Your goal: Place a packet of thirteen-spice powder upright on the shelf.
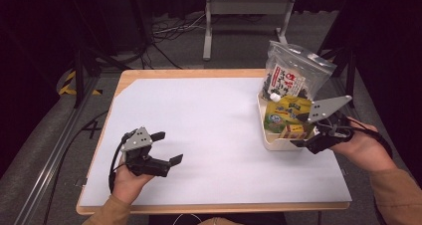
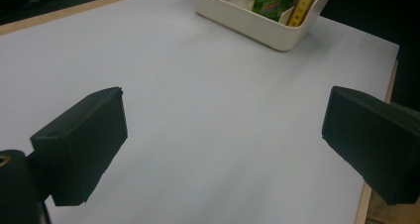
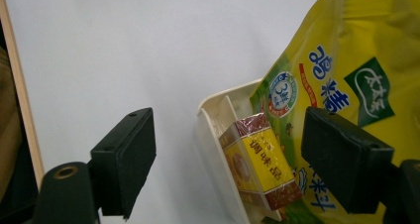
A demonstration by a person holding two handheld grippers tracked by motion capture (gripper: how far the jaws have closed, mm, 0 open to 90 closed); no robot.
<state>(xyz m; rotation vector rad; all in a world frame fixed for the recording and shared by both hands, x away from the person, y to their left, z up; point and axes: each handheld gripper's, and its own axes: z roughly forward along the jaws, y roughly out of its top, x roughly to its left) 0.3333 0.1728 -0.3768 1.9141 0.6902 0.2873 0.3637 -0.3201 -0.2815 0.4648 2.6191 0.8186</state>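
Up close, the right claw (image 3: 228,164) stood spread, its jaws either side of the near wall of a cream bin (image 3: 210,135) and a small yellow box (image 3: 260,159) leaning inside it, pads clear of both. Behind the box stood a yellow-green pouch (image 3: 341,60), with a clear bag of dark snacks (image 1: 293,73) at the bin's far end. Across the white tabletop (image 1: 209,125), the left claw (image 1: 168,148) hung open, empty, well apart from the bin.
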